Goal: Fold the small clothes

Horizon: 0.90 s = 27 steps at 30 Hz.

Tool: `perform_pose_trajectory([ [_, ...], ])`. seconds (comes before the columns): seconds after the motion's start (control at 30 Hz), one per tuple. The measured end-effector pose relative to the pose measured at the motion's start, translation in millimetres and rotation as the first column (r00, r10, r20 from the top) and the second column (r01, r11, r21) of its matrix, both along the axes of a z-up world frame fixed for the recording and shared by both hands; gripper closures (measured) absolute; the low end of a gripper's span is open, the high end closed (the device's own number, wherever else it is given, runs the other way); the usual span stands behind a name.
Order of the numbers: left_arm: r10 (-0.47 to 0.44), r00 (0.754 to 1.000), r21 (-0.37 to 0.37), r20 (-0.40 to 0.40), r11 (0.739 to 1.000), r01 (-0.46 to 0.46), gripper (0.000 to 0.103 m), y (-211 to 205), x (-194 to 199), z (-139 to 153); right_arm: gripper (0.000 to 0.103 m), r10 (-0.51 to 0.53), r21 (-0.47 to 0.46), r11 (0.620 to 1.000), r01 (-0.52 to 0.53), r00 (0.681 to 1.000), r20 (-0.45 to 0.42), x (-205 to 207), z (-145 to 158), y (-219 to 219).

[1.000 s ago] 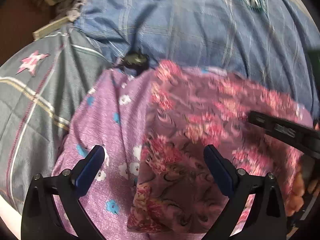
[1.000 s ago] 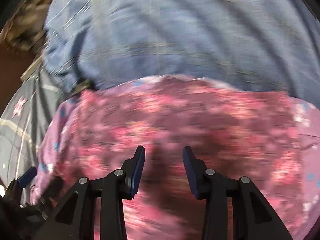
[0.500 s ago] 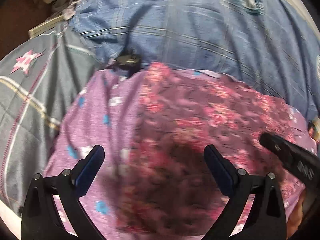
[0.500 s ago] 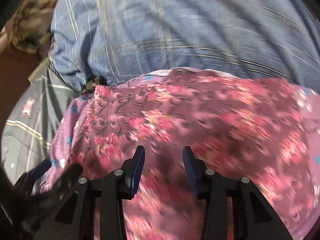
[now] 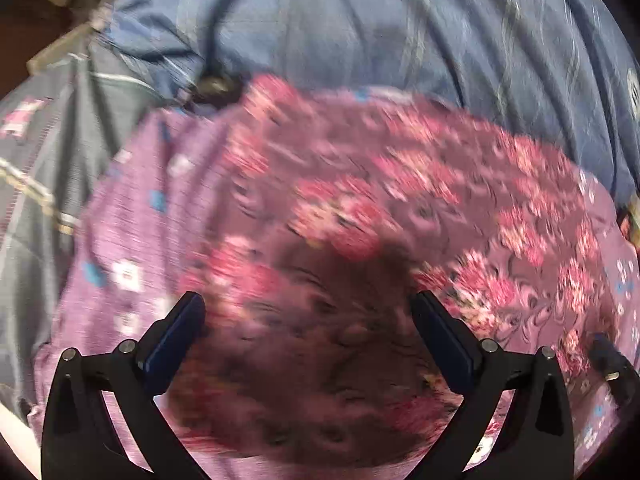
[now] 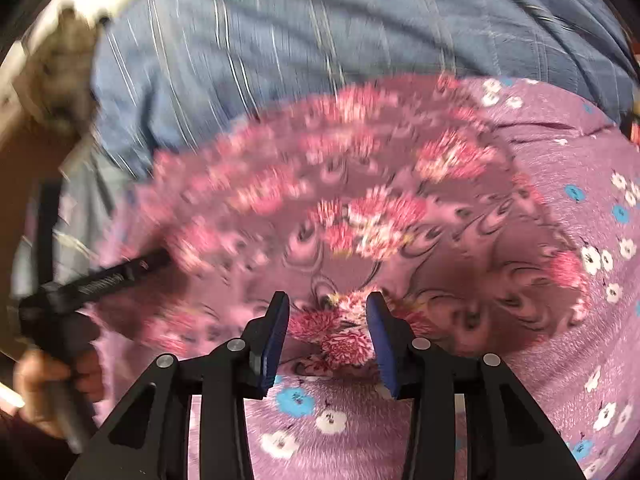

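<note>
A small mauve garment with a pink flower print (image 5: pixel 360 208) lies spread on a lilac cloth with white and blue flowers (image 5: pixel 128 240). My left gripper (image 5: pixel 308 344) is wide open just above the garment's near left part. My right gripper (image 6: pixel 328 332) hovers at the garment's near edge (image 6: pixel 340 332), jaws partly open with a bunched bit of cloth between them, not clamped. The garment also fills the right wrist view (image 6: pixel 360 216). The left tool (image 6: pixel 100 276) shows at that view's left. Both views are blurred by motion.
A blue checked blanket (image 5: pixel 400 32) lies beyond the garment. A grey checked sheet with pink stars (image 5: pixel 36 152) lies to the left. A small dark object (image 5: pixel 216 84) sits at the garment's far left corner. The lilac cloth extends right (image 6: pixel 580 280).
Both grippers have moved toward the near side of the garment. The right gripper now sits at its near edge, with lilac cloth showing under it. The left jaws stayed wide open.
</note>
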<state>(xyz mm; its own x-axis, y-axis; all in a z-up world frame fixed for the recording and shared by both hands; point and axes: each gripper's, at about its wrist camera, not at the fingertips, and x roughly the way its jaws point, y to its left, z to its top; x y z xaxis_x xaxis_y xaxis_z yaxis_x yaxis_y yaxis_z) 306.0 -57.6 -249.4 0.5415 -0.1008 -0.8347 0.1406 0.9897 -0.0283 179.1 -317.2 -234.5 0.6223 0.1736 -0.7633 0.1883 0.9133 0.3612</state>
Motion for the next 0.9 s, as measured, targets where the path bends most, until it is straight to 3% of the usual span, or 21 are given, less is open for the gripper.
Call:
perform_pose_trajectory([
  [0.1,0.063,0.998,-0.016,0.028,0.998,-0.062,0.000,30,-13,11,0.041,-0.075,0.148,0.987,0.058,0.991,0.114,-31,11,-35],
  [0.2,0.154,0.988,-0.042,0.010,0.987,-0.154,0.000,70,-35,18,0.039,-0.130,0.195,0.976,0.098,0.978,0.163,-55,11,-57],
  [0.27,0.232,0.973,-0.121,-0.009,0.965,-0.231,0.000,94,-49,22,0.040,-0.124,0.262,0.962,0.078,0.978,0.167,-55,13,-62],
  [0.33,0.285,0.958,-0.193,-0.035,0.939,-0.286,0.000,113,-68,19,0.046,-0.082,0.293,0.956,0.017,0.974,0.213,-56,20,-56],
  [0.4,0.292,0.952,-0.276,-0.086,0.912,-0.305,0.012,120,-85,8,0.068,-0.024,0.257,0.966,-0.039,0.972,0.236,-49,26,-41],
  [0.43,0.280,0.953,-0.320,-0.120,0.898,-0.304,0.022,121,-92,3,0.085,0.005,0.248,0.967,-0.063,0.974,0.227,-47,24,-34],
  [0.47,0.261,0.952,-0.351,-0.159,0.886,-0.301,0.027,118,-96,-4,0.089,0.029,0.248,0.965,-0.082,0.977,0.209,-43,20,-28],
  [0.5,0.239,0.953,-0.381,-0.186,0.877,-0.295,0.029,114,-100,-10,0.089,0.050,0.255,0.962,-0.095,0.982,0.180,-36,15,-22],
  [0.6,0.208,0.966,-0.423,-0.156,0.869,-0.256,0.029,96,-105,-7,0.089,0.081,0.289,0.950,-0.114,0.989,0.123,-25,3,-9],
  [0.67,0.224,0.965,-0.472,-0.135,0.842,-0.261,0.029,90,-101,-4,0.088,0.102,0.284,0.950,-0.132,0.987,0.121,-22,5,-3],
  [0.8,0.255,0.958,-0.475,-0.131,0.832,-0.286,0.029,77,-83,-7,0.085,0.116,0.253,0.955,-0.152,0.982,0.151,-26,11,-2],
  [0.9,0.268,0.957,-0.455,-0.112,0.842,-0.289,0.020,66,-68,-12,0.085,0.103,0.264,0.954,-0.139,0.984,0.144,-27,7,-8],
])
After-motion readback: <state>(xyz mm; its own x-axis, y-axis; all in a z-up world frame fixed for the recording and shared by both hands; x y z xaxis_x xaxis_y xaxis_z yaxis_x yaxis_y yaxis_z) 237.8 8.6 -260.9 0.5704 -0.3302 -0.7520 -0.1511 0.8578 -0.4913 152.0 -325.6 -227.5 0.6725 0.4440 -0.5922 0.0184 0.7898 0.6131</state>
